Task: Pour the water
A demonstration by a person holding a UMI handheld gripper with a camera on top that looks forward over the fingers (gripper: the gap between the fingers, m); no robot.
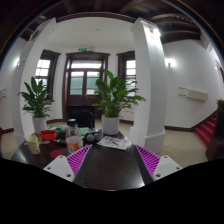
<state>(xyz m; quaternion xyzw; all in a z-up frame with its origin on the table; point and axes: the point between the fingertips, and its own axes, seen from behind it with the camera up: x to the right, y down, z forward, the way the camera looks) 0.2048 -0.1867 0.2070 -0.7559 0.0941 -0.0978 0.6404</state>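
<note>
Beyond fingers, on dark table: cluttered containers; gripper wide open, holding nothing.

Claw open, pink pads apart, empty.

Beyond the tongs, the dark worktop carries a clutter of small items at its far edge: something red, a yellow object and an orange one, too small to identify. Ahead and slightly right of the tongs stands a leafy potted plant in a pale pot. A second potted plant stands ahead to the left. Behind them rise a white column and tall windows flanking a doorway. Far to the right, red stairs climb along the wall.
</note>
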